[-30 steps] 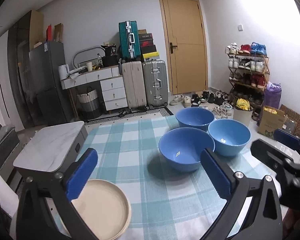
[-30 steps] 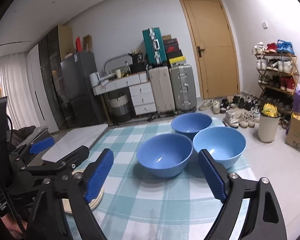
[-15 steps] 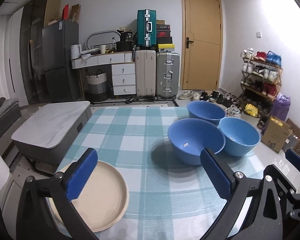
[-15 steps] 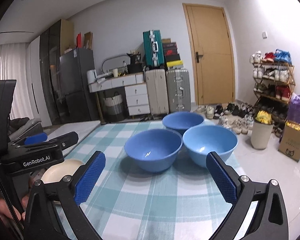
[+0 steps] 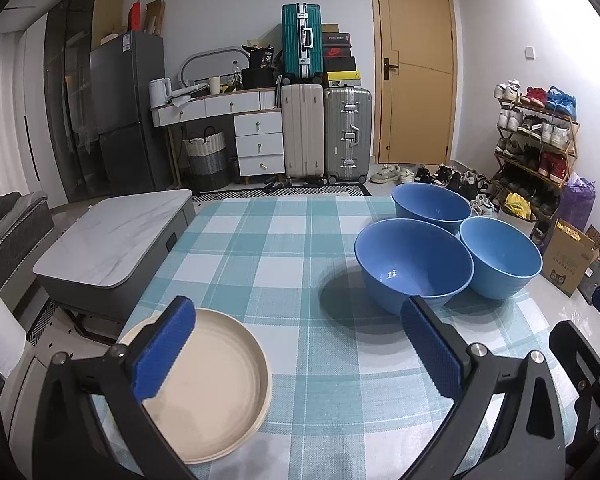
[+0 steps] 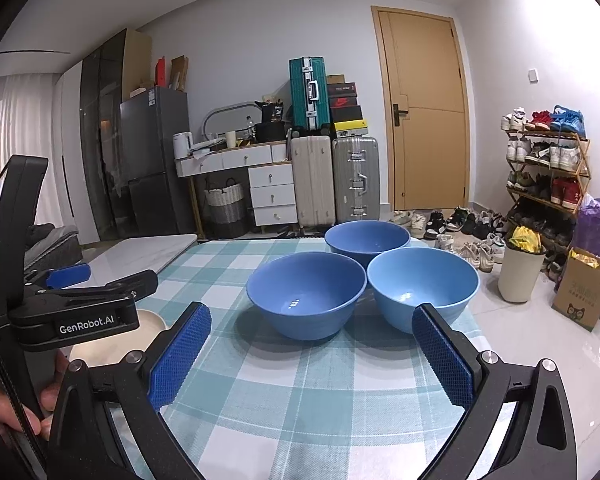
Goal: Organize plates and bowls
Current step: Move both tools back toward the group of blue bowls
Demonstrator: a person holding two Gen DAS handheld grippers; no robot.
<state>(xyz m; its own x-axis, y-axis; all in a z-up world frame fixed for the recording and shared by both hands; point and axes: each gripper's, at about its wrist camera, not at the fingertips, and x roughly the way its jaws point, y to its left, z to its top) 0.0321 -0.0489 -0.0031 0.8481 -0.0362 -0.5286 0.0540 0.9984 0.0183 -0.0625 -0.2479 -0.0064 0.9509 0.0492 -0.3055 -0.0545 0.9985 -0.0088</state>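
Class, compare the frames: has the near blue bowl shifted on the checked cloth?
No. The near blue bowl sits on the same squares of the checked cloth, tight against its two neighbours; only the cameras moved.

Two wrist views, low over the bench (image 5: pixel 284 240)

Left looks steeply down from the near-left; right looks flatter from the near-right; both share three blue bowls (image 6: pixel 306 294) and the far wall.

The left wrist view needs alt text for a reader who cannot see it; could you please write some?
An open left gripper with blue pads hovers above a table with a teal checked tablecloth. A beige plate lies near its left finger, and three blue bowls cluster ahead on the right. Suitcases, a wooden door and a shoe rack stand behind.
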